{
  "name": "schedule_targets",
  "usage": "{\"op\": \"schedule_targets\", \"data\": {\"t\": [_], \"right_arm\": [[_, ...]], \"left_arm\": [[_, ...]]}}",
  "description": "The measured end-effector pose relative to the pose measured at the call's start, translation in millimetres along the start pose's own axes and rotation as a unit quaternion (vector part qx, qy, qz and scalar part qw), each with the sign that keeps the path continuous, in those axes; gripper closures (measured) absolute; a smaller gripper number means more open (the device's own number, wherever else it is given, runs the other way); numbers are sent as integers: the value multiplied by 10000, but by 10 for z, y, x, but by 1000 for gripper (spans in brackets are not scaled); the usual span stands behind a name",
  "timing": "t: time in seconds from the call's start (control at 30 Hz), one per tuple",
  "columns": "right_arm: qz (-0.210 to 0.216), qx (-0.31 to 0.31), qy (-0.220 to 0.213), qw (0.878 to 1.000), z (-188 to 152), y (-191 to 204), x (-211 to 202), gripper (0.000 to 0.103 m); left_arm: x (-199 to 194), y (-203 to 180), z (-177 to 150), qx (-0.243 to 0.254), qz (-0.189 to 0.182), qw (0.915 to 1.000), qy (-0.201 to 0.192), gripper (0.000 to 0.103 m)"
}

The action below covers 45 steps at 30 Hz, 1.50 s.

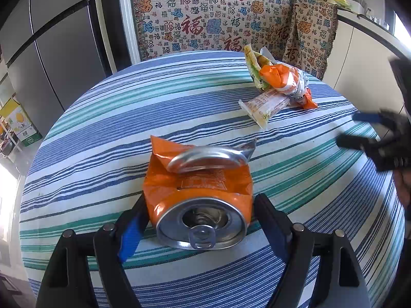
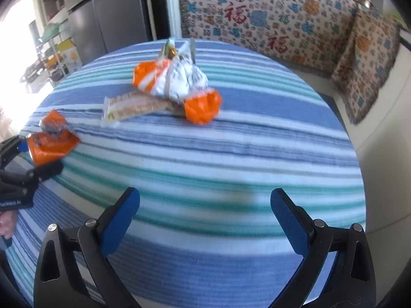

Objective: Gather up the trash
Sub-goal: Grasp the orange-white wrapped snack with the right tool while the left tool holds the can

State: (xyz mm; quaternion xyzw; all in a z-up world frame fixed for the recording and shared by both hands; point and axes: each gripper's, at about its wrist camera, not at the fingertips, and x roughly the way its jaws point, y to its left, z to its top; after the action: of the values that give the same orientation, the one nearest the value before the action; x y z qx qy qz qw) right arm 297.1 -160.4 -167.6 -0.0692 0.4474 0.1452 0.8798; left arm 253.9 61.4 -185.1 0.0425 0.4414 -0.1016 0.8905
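Observation:
A crushed orange can (image 1: 200,200) is between the fingers of my left gripper (image 1: 200,218), which is shut on it over the striped tablecloth (image 1: 102,133). The can also shows in the right wrist view (image 2: 48,143), at the far left, with the left gripper on it. A pile of wrappers lies farther back: an orange-and-white bag (image 1: 285,79) (image 2: 174,82) on a long beige wrapper (image 1: 267,105) (image 2: 136,107). My right gripper (image 2: 205,213) is open and empty, above the cloth, short of the pile. It also shows in the left wrist view (image 1: 359,131).
The round table's far edge meets a sofa covered in a patterned throw (image 1: 213,18) (image 2: 269,12). A grey fridge (image 1: 51,51) stands at the left. A white counter (image 1: 364,51) stands at the right.

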Motion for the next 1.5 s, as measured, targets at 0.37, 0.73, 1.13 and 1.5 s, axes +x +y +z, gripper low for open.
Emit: {"op": "schedule_targets", "data": {"t": [0.37, 0.73, 1.13, 1.5], "right_arm": [[7, -1662, 155, 9860, 773, 315, 470, 4], [859, -316, 220, 9956, 652, -1, 29, 45], [712, 2047, 1357, 9668, -143, -169, -327, 32], [-55, 715, 704, 9949, -517, 18, -455, 13]], "left_arm": [[-5, 4, -1, -19, -4, 10000, 3, 20], [-13, 5, -3, -37, -3, 10000, 3, 20], [-17, 3, -5, -44, 0, 10000, 5, 20], [-21, -1, -7, -48, 7, 10000, 7, 20]]}}
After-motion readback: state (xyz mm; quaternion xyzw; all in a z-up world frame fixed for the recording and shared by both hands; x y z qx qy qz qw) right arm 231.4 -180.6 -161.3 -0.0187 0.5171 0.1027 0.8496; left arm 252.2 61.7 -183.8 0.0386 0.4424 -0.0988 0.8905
